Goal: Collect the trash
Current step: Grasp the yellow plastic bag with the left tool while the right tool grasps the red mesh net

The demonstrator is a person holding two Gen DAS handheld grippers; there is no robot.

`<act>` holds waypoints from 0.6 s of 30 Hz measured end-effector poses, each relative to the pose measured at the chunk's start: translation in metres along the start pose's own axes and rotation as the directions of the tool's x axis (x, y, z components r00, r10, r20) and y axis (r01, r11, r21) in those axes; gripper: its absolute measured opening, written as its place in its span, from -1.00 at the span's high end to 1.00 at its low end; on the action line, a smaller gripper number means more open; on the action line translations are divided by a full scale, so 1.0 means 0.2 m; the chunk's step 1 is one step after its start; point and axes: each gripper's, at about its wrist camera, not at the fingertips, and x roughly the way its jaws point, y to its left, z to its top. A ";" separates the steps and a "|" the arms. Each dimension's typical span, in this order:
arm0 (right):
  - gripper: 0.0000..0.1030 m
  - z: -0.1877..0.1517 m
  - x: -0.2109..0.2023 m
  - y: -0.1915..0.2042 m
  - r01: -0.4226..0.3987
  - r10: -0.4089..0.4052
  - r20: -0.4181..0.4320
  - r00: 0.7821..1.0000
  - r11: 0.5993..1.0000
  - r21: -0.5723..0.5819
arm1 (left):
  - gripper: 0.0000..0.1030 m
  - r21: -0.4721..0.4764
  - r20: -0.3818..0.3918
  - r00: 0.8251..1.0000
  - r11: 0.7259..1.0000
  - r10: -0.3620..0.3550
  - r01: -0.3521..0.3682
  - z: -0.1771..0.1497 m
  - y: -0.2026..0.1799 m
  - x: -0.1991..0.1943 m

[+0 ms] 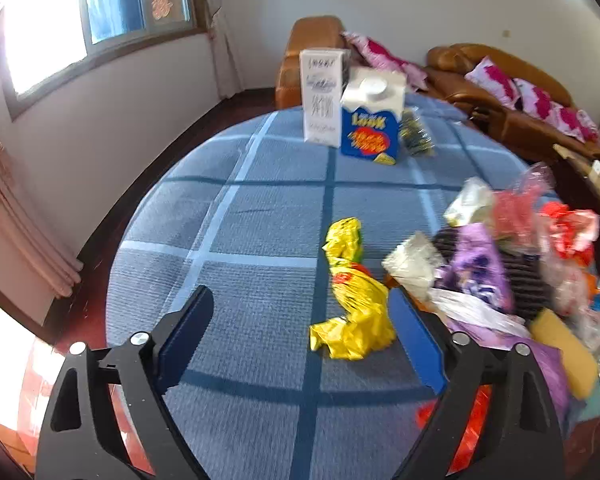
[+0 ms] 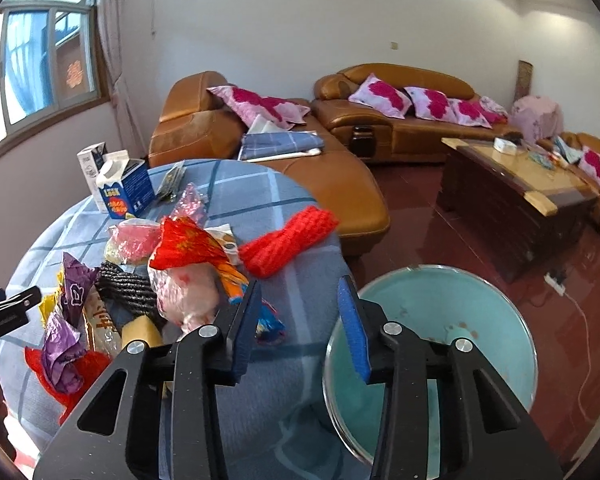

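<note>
A crumpled yellow wrapper (image 1: pixel 352 296) lies on the blue checked tablecloth (image 1: pixel 260 208), between the tips of my open, empty left gripper (image 1: pixel 300 300), close to its right finger. A heap of trash (image 1: pixel 512 256) lies to its right: purple, pink, red and white wrappers and a black ribbed piece. In the right wrist view the same heap (image 2: pixel 140 276) lies left of my open, empty right gripper (image 2: pixel 300 288), with a red knitted piece (image 2: pixel 288 240) just beyond it. A teal bin (image 2: pixel 460 320) stands below the table edge, under the right finger.
Two cartons, white (image 1: pixel 320 96) and blue (image 1: pixel 372 124), stand at the table's far edge, with a dark packet (image 1: pixel 416 132) beside them. Brown leather sofas (image 2: pixel 400 120) with pink cushions line the wall. A wooden coffee table (image 2: pixel 512 184) stands at the right on the red floor.
</note>
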 end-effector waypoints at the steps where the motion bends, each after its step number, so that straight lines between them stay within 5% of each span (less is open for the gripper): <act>1: 0.22 0.01 0.02 0.01 -0.017 0.017 -0.012 1.000 1.000 -0.002 | -0.65 -0.001 -0.013 1.000 1.000 0.004 -0.004 0.00 0.00 0.03; 8: 0.22 0.06 0.15 -0.01 -0.076 0.080 -0.058 0.995 0.995 0.065 | -0.69 -0.026 -0.020 1.000 1.000 -0.005 0.005 0.02 -0.01 0.08; 15: 0.20 0.18 0.33 -0.04 -0.048 0.057 -0.077 0.995 0.992 0.114 | -0.69 -0.048 -0.037 0.999 0.998 -0.039 0.037 0.07 0.00 0.14; 18: 0.20 0.20 0.48 -0.02 -0.044 0.061 -0.156 0.986 0.992 0.114 | -0.61 -0.057 -0.050 0.998 0.998 -0.034 0.031 0.08 0.00 0.17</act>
